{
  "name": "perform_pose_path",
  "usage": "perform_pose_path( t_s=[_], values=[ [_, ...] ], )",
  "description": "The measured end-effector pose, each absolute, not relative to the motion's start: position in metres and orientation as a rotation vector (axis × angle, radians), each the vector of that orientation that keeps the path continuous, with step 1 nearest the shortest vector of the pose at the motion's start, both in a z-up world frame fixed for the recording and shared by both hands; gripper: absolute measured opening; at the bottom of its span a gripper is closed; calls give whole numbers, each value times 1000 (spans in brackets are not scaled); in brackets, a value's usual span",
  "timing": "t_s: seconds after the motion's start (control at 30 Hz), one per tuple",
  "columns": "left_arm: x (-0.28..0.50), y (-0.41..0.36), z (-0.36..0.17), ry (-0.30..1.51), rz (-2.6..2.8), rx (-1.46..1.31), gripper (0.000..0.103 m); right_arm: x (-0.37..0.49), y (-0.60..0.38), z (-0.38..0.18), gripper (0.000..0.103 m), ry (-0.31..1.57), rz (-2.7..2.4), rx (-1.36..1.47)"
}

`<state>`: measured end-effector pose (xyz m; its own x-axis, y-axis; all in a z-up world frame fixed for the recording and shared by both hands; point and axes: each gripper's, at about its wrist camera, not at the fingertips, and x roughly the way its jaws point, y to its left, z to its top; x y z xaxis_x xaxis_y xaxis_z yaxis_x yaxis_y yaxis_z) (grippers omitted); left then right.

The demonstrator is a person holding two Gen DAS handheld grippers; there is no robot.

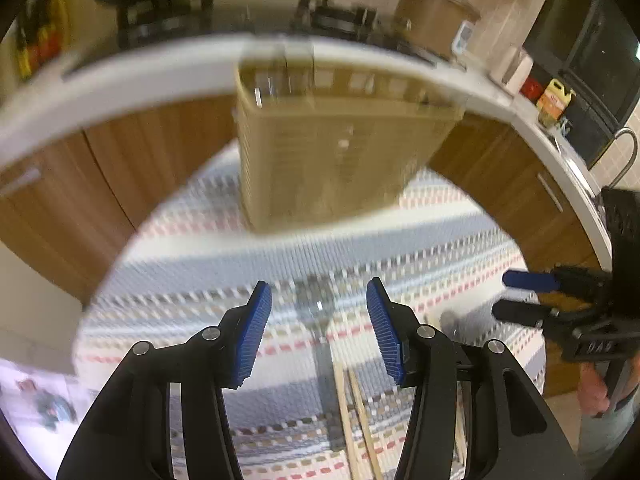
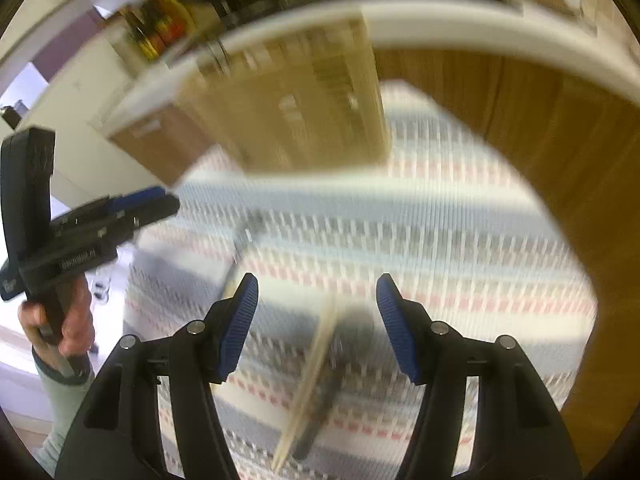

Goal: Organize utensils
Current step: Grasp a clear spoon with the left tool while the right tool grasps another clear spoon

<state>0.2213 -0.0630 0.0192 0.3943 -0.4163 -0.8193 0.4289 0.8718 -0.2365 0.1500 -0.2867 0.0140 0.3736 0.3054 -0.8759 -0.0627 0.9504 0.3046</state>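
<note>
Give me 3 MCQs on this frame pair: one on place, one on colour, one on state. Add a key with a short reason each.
1. Where does the beige utensil basket stand?
A. On the striped mat, at its far side, ahead of both grippers
B. Up on the white counter
C. Held in the right gripper

2. What colour are the gripper pads?
A. Red
B. Blue
C. Green

3. What state is the left gripper in?
A. Shut on the chopsticks
B. Shut on nothing
C. Open, holding nothing

Key:
1 A: the basket's base sits on the striped mat, in front of the wooden cabinets.
2 B: ribbed blue pads show on the fingers in both wrist views.
3 C: a wide gap shows between the pads, with the fork and wooden chopsticks lying untouched on the mat below; the right gripper is open too.
</note>
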Motion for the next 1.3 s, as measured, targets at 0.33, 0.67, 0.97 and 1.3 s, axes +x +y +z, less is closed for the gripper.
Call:
perform_pose_path(
  t_s=[0.33, 0.67, 0.97, 1.3],
  values=[
    [236, -73, -36, 1155, -519, 17, 48, 140, -278, -35, 37, 1300, 205, 223],
    [238, -78, -45, 1172, -509, 26, 48, 134, -255, -48, 33, 1286, 167, 137],
    [242, -80, -49, 1175, -500, 20, 48, 134, -241, -52, 21, 1275, 97, 22],
    [247, -117, -55, 1167, -413, 154, 51, 148, -234, -54, 23, 1300, 101, -30]
  ],
)
